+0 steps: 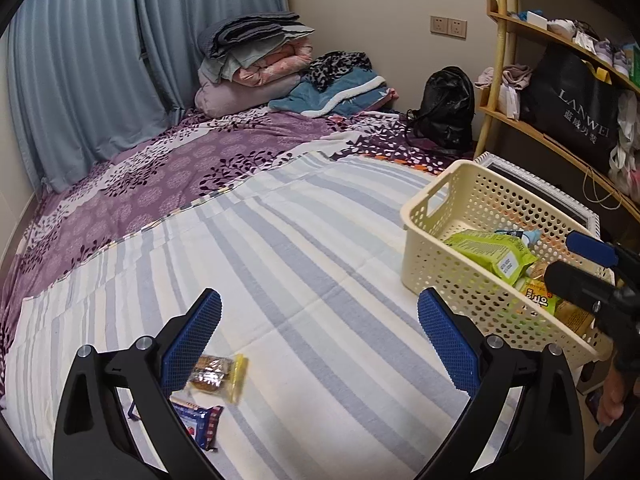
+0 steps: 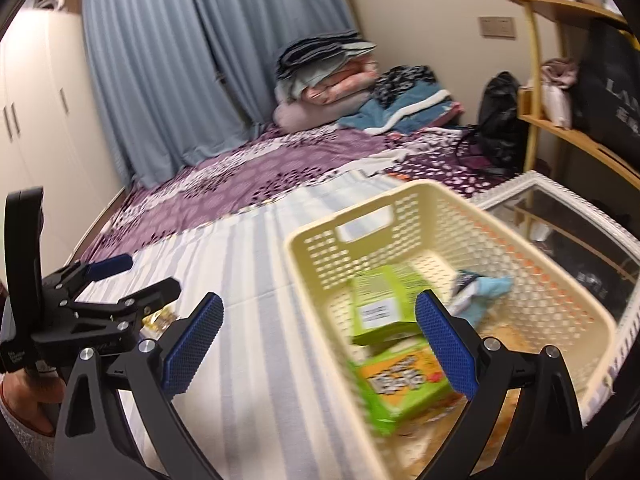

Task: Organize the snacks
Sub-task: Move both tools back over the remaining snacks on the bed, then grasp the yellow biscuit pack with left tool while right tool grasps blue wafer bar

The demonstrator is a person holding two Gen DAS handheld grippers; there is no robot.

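A cream perforated basket [image 1: 452,216] stands on the striped sheet at the right and holds green snack packs [image 1: 492,250] and a light blue packet. It also shows in the right wrist view [image 2: 404,204] with a green pack [image 2: 400,384] inside. My left gripper [image 1: 320,340] is open and empty above the sheet. A clear-wrapped yellow-edged snack [image 1: 218,376] and a blue-red snack packet [image 1: 200,424] lie by its left finger. My right gripper [image 2: 318,344] is open and empty over the basket's near rim; it shows at the right edge of the left wrist view [image 1: 592,264].
The bed carries a purple patterned cover [image 1: 180,168], folded quilts [image 1: 256,64] and a black backpack [image 1: 444,108] at the far end. A wooden shelf unit [image 1: 560,80] with a black bag stands at the right. A white-framed glass panel [image 2: 560,220] sits behind the basket.
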